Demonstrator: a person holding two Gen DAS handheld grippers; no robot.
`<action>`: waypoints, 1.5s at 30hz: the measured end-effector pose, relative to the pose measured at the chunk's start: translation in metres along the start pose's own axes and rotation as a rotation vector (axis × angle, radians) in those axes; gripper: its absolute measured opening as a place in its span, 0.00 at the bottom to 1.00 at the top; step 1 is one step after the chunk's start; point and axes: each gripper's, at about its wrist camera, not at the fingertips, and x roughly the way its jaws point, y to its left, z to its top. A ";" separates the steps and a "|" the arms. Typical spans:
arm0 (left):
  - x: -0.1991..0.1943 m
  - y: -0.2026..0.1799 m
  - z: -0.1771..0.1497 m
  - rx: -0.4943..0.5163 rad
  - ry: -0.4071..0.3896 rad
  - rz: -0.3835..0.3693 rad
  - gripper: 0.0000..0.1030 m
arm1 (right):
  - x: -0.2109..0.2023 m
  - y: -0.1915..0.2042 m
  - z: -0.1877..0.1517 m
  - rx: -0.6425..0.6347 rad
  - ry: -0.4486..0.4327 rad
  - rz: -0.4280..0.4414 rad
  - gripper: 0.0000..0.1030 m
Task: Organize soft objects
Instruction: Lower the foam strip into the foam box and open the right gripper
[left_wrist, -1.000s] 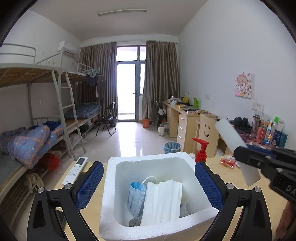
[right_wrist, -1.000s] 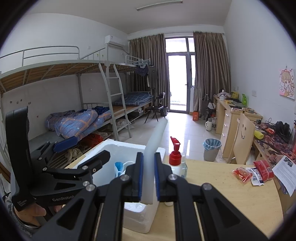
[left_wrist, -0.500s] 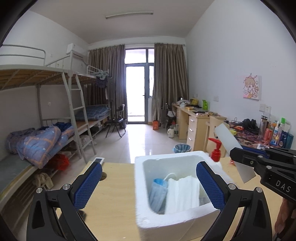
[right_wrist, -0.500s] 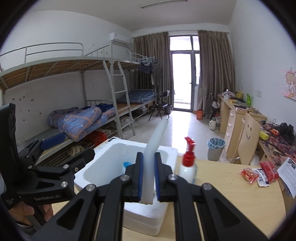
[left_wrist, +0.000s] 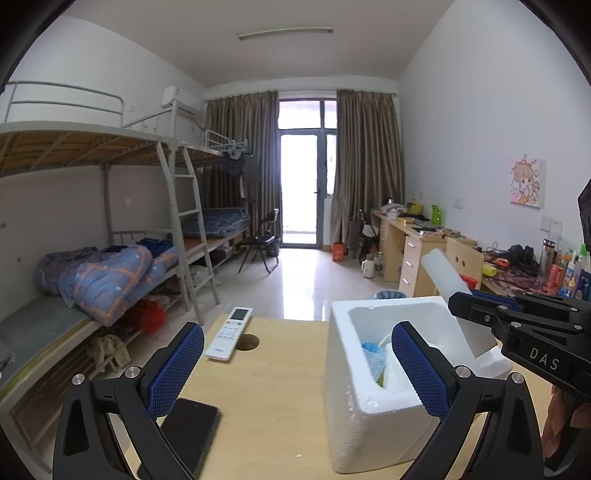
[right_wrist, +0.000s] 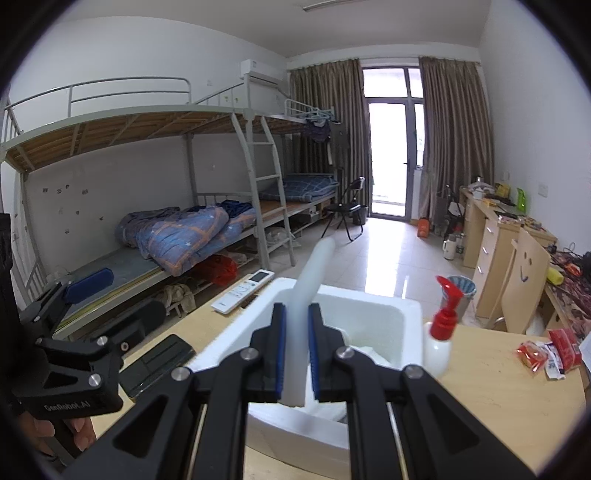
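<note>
Dormitory desk: foam box, remote, phone; right gripper clamps white pad; left gripper gapes empty; box contents part-hidden.

Bare tabletop is lying open left of the foam box, while a remote control and a black phone are crowding its left edge; a pump bottle is standing just right of the box.

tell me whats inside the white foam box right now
Inside the foam box, a blue face mask leans beside folded white material. The left gripper's finger and the box walls cover the rest, so the bottom can't be seen.
</note>
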 end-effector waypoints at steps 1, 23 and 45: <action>0.000 0.001 0.000 -0.004 -0.003 0.003 0.99 | 0.000 0.002 0.001 -0.003 0.000 0.005 0.13; 0.003 0.003 0.000 -0.021 -0.006 -0.013 0.99 | 0.016 -0.006 0.003 -0.009 0.023 -0.060 0.13; 0.008 0.004 0.002 -0.029 -0.009 0.001 0.99 | 0.016 -0.006 0.004 -0.037 -0.010 -0.142 0.87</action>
